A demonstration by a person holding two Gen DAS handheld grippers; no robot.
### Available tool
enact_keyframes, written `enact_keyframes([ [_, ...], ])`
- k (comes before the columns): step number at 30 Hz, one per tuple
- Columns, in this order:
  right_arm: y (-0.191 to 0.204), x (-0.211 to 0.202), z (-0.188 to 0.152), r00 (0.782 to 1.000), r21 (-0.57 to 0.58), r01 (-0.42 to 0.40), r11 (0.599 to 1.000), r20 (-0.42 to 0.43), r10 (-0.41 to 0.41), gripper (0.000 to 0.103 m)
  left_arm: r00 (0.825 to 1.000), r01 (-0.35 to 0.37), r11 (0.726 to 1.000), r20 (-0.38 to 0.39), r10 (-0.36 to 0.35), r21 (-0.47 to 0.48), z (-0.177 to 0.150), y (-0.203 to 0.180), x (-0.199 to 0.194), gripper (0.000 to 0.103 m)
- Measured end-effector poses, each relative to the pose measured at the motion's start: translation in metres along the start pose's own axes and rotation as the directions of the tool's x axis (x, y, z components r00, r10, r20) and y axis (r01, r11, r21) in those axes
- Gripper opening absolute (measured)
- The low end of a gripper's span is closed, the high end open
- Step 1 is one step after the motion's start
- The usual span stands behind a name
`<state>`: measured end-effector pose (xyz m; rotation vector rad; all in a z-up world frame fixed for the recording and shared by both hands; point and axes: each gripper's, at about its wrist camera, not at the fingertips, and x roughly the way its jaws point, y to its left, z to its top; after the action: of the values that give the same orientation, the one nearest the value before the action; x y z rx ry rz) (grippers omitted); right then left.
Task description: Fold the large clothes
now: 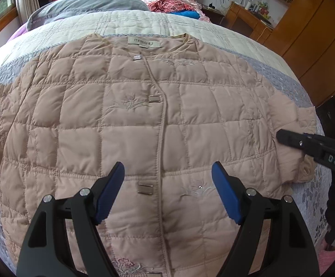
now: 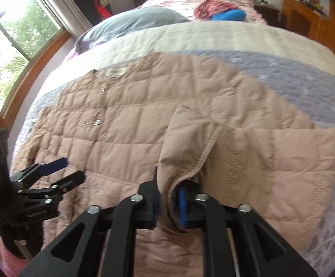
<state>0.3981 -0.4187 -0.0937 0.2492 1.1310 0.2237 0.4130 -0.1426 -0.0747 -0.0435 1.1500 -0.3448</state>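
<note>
A pale pink quilted jacket (image 1: 130,124) lies front up and spread flat on the bed, collar away from me. My left gripper (image 1: 168,182) hovers open and empty over its lower front, near the button placket. My right gripper (image 2: 169,204) is shut on the cuff of the jacket's right sleeve (image 2: 190,147), which is lifted and bunched over the sleeve's upper part. In the left wrist view the right gripper (image 1: 280,136) shows at the right edge by that sleeve. The left gripper also shows open at the lower left of the right wrist view (image 2: 71,169).
The bed has a lavender and cream quilted cover (image 1: 236,37). A grey pillow (image 1: 86,4) and a heap of red and blue clothes (image 1: 179,7) lie toward the headboard. A wooden desk and wardrobe (image 1: 306,23) stand right of the bed, a window (image 2: 17,46) left.
</note>
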Motion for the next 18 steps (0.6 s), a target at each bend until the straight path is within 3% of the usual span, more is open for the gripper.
enact_keyframes([
  [2, 0.001, -0.007, -0.001, 0.998, 0.005, -0.055, 0.998, 0.016, 0.055, 0.036, 1.0, 0.009, 1.0, -0.003, -0.009, -0.009, -0.001, 0.002, 0.0, 0.077],
  [4, -0.001, -0.023, -0.003, 0.997, 0.004, -0.064, 0.998, 0.041, 0.064, 0.037, 1.0, 0.016, 1.0, -0.005, -0.016, -0.012, -0.001, -0.002, 0.0, 0.077],
  [7, -0.013, -0.041, -0.005, 0.994, 0.005, 0.09, 0.996, 0.06, -0.09, 0.037, 0.998, 0.057, 0.998, -0.01, -0.057, -0.004, -0.002, -0.014, -0.001, 0.077],
  [9, -0.033, -0.052, -0.008, 0.976, 0.04, 0.205, 0.978, 0.069, -0.208, 0.037, 0.995, 0.093, 0.995, -0.02, -0.093, 0.022, -0.003, -0.031, 0.0, 0.077],
  [12, -0.074, -0.071, -0.021, 0.97, 0.135, 0.224, 0.965, 0.069, -0.235, 0.037, 0.986, 0.158, 0.987, -0.06, -0.156, 0.035, 0.001, -0.054, 0.008, 0.077],
  [15, -0.106, -0.086, -0.036, 0.965, 0.185, 0.235, 0.954, 0.077, -0.252, 0.037, 0.986, 0.152, 0.986, -0.082, -0.147, 0.064, 0.003, -0.077, 0.022, 0.077],
  [17, -0.119, -0.088, -0.045, 0.963, 0.213, 0.24, 0.947, 0.072, -0.26, 0.037, 0.985, 0.145, 0.987, -0.099, -0.138, 0.072, 0.001, -0.088, 0.031, 0.072],
  [18, -0.127, -0.089, -0.048, 0.963, 0.226, 0.24, 0.944, 0.069, -0.261, 0.037, 0.986, 0.138, 0.987, -0.107, -0.129, 0.077, 0.001, -0.094, 0.036, 0.055],
])
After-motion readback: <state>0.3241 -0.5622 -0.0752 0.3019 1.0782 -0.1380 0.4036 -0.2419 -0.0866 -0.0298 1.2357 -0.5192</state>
